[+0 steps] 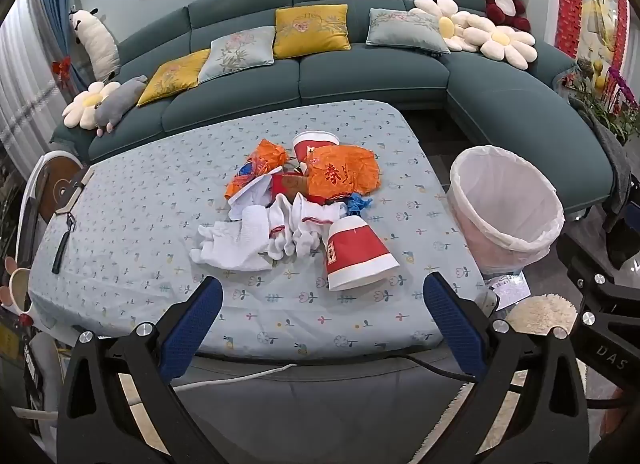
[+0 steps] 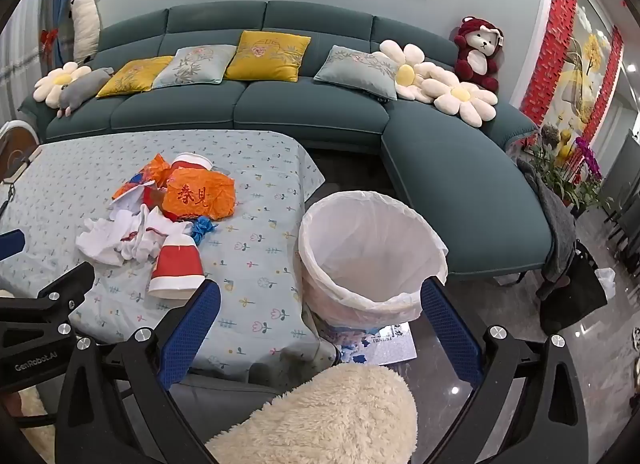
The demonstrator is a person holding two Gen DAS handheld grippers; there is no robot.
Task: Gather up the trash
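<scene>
A heap of trash lies mid-table: a tipped red and white paper cup [image 1: 358, 254] [image 2: 176, 266], a second cup [image 1: 314, 143] behind, orange plastic bags [image 1: 344, 173] [image 2: 200, 193], white socks [image 1: 256, 236] [image 2: 128, 236] and a blue scrap [image 1: 358, 203] [image 2: 202, 228]. A bin with a white liner [image 1: 506, 205] [image 2: 370, 252] stands on the floor at the table's right edge. My left gripper [image 1: 322, 296] hovers open over the table's near edge, short of the tipped cup. My right gripper [image 2: 320, 300] is open above the bin's near rim, holding nothing.
The table wears a pale blue flowered cloth [image 1: 160, 191] [image 2: 256, 167]. A teal sofa [image 1: 360, 71] with cushions and plush toys runs behind and to the right. A black tool [image 1: 64, 244] lies at the table's left. A fluffy cream cushion [image 2: 320, 420] sits below the right gripper.
</scene>
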